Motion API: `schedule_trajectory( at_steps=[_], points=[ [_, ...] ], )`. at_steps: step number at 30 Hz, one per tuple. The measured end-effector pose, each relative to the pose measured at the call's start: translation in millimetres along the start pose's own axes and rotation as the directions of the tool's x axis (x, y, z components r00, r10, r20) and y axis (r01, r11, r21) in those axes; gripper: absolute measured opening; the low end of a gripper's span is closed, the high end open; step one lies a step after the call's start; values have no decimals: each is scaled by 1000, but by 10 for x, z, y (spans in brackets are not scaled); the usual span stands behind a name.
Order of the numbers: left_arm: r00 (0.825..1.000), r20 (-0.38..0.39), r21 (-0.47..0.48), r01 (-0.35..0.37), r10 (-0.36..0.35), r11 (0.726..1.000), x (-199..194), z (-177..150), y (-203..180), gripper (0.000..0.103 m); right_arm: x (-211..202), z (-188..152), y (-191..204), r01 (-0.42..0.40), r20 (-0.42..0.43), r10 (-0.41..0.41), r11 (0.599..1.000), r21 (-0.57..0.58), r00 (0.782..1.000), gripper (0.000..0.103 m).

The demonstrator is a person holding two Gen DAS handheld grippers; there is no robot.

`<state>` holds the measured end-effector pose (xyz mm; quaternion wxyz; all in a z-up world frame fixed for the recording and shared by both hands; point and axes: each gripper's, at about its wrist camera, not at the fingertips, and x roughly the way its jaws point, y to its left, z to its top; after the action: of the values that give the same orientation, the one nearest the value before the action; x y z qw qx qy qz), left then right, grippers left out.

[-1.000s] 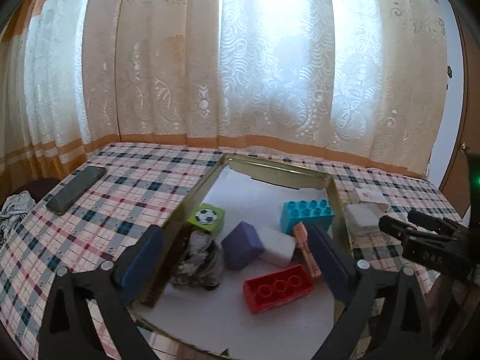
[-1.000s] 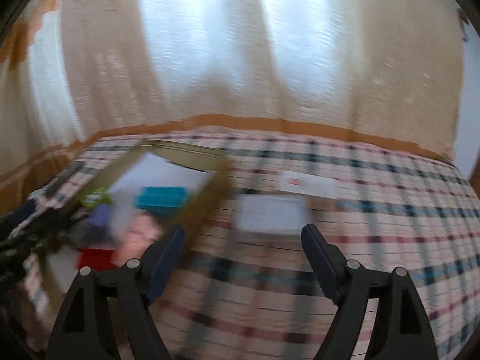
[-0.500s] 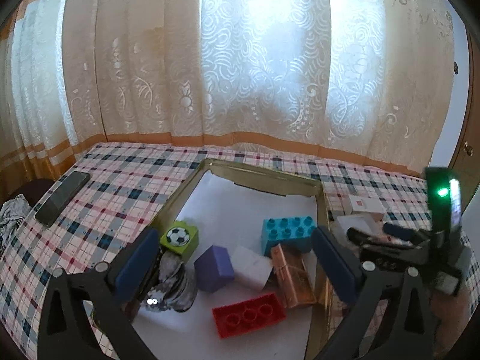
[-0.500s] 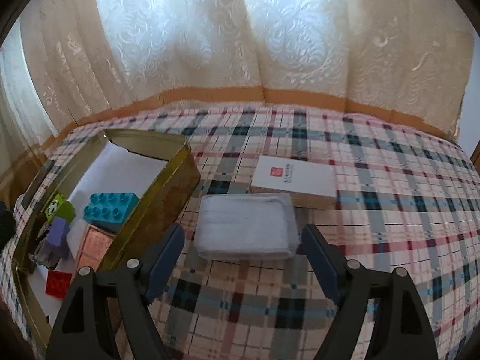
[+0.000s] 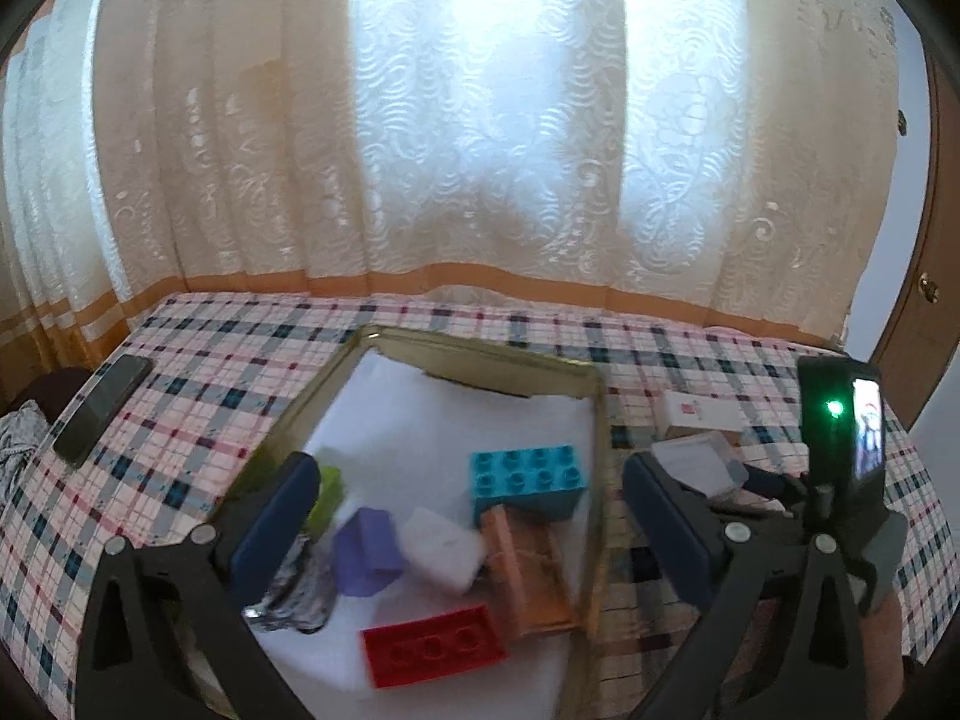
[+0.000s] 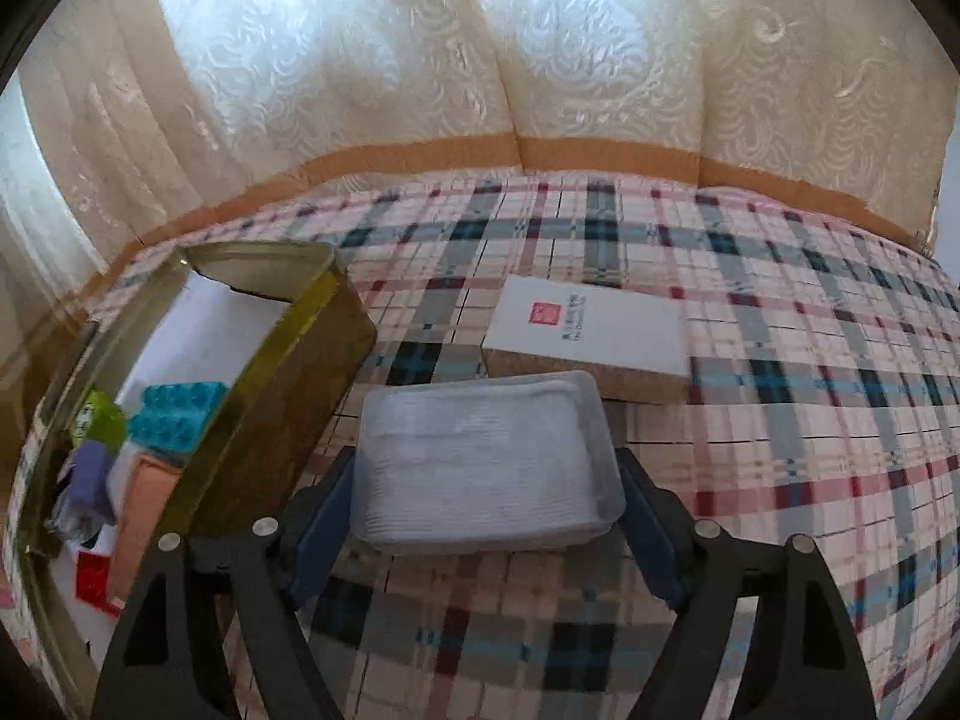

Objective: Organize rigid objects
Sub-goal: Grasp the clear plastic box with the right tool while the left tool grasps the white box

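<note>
We straddle the white box (image 6: 486, 462) beside the tin (image 6: 288, 396), right gripper (image 6: 486, 498) spread; square the pads, then squeeze evenly.

Backlit lace curtains (image 5: 480, 120) with an orange band hang beyond the fingers, behind a plaid-covered surface (image 6: 780, 360); wooden door (image 5: 924, 324) far right.

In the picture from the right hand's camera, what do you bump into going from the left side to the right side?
Green block → teal brick → gold tin's wall → clear plastic box → flat white box.
</note>
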<state>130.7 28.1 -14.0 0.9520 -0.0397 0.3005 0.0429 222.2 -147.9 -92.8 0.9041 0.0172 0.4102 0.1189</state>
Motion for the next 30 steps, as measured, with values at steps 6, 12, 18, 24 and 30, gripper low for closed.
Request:
schedule_trajectory(
  at_steps=[6, 12, 18, 24, 30],
  points=[
    [999, -12, 68, 31, -31, 997, 113, 30, -534, 103, -426, -29, -393, 25, 101, -29, 999, 40, 994, 82],
    [995, -76, 146, 82, -72, 986, 436, 7, -1140, 103, -464, -22, -1097, 126, 98, -144, 977, 173, 985, 82],
    [986, -147, 189, 104, -77, 976, 871, -12, -1549, 103, -550, -32, -1689, 192, 85, -224, 938, 287, 971, 82],
    [969, -217, 213, 168, -121, 962, 1249, -18, -1786, 103, -584, -46, -1829, 190, 89, -232, 923, 335, 969, 82],
    [962, -246, 195, 170, -120, 966, 1504, -8, -1823, 102, -618, -52, -1784, 201, 112, -249, 924, 326, 962, 82]
  ],
)
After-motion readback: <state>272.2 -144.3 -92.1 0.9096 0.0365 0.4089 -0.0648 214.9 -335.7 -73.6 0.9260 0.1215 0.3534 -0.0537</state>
